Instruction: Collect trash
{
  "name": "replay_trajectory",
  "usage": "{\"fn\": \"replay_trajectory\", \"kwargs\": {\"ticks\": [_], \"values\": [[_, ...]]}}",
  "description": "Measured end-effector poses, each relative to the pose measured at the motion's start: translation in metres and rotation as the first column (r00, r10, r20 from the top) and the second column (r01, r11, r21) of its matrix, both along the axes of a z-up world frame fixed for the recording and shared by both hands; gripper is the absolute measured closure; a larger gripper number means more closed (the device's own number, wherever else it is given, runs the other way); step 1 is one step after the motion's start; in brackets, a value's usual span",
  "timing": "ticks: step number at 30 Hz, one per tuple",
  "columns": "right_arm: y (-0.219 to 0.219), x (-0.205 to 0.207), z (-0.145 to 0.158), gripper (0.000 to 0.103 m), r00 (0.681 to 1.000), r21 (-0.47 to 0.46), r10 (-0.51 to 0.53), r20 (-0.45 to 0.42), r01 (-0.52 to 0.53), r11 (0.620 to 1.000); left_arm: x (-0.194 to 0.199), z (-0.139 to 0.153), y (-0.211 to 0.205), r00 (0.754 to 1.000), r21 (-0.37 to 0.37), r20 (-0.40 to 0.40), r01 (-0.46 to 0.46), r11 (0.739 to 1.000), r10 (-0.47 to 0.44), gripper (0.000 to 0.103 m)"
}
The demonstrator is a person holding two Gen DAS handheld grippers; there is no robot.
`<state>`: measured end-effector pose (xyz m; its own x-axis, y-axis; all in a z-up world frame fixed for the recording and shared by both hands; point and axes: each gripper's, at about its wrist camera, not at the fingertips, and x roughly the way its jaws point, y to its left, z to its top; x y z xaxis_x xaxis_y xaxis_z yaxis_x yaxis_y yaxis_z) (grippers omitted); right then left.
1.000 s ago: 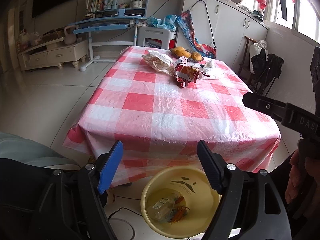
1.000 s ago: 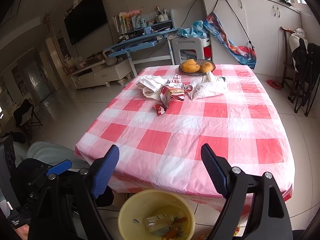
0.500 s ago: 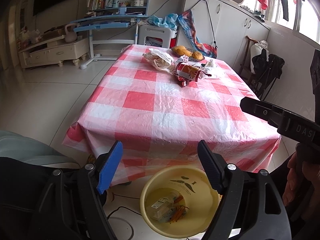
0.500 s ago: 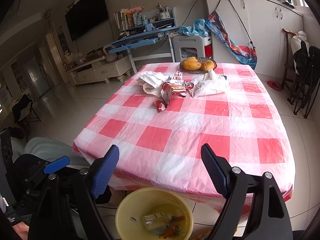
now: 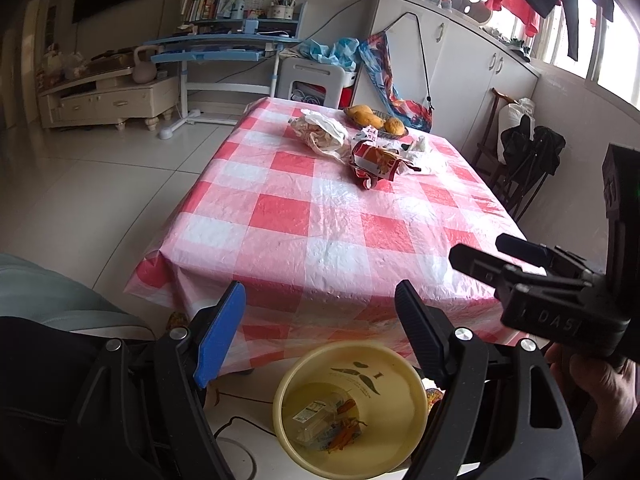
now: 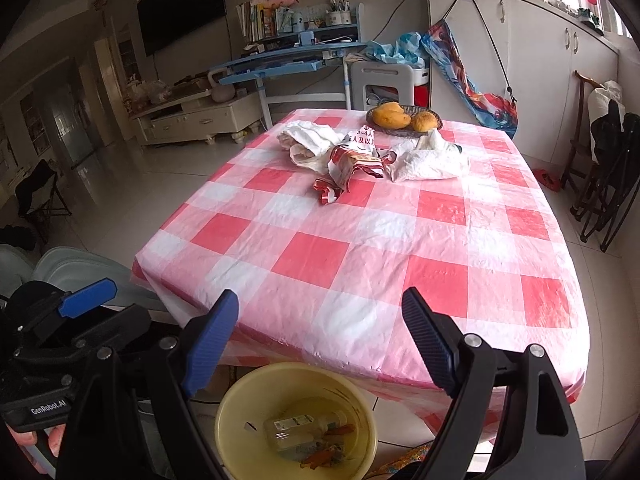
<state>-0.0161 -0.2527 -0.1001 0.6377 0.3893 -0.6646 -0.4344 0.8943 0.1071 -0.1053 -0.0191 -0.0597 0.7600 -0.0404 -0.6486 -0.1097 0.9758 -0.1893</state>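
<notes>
Three pieces of trash are seen at the far end of the counter point(image 6: 400, 264), which is covered w/ a red-and-white checked plastic cloth. In the middle lies a crumpled red-and-white printed snack wrapper point(image 6: 350, 168) point(image 5: 374, 160). To its left, touching or nearly so, a crumpled whitish plastic bag w/ smth. pale inside point(image 6: 308, 146) point(image 5: 322, 134) is found; to its right, just beside, a flat crumpled white plastic bag point(image 6: 430, 160) point(image 5: 420, 154). Behind them a dark shallow dish w/ yellow-orange mango-like fruits point(image 6: 404, 118) stands; it is judged not to be trash.

All three pieces are judged very light, soft and crushable, also rather slippery as film. Nothing fragile is expected, though what sits inside the left bag cannot be told. A raised fold or bunched edge is best pinched, e.g. the upper crease of the wrapper; a flat-lying part would probably slide on the glossy cloth.

The left tongs point(image 5: 320, 316) and the right tongs point(image 6: 320, 320) are both held wide apart w/ nothing between the pads. They are kept at the near edge of the counter, pointed downward-forward, above a round yellow plastic basin point(image 6: 296, 420) point(image 5: 350, 404) on the floor, in which a clear bottle and orange scraps already lie. The trash is well apart from both tongs, across nearly the whole counter, approx. straight ahead.
</notes>
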Motion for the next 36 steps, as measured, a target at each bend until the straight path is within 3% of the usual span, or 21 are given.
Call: {"fn": "replay_trajectory", "kwargs": {"ticks": [13,36], "values": [[0.011,-0.004,-0.007,0.023,1.000,-0.056,0.021,0.004,-0.021,0.998,0.002,0.001,0.008,1.000,-0.024,-0.002,-0.019,1.000,0.019,0.029],[0.013,-0.005,-0.007,0.023,1.000,-0.061,0.025,0.010,-0.025,0.998,0.001,0.002,0.008,1.000,-0.026,-0.001,-0.019,0.999,0.019,0.029]]}}
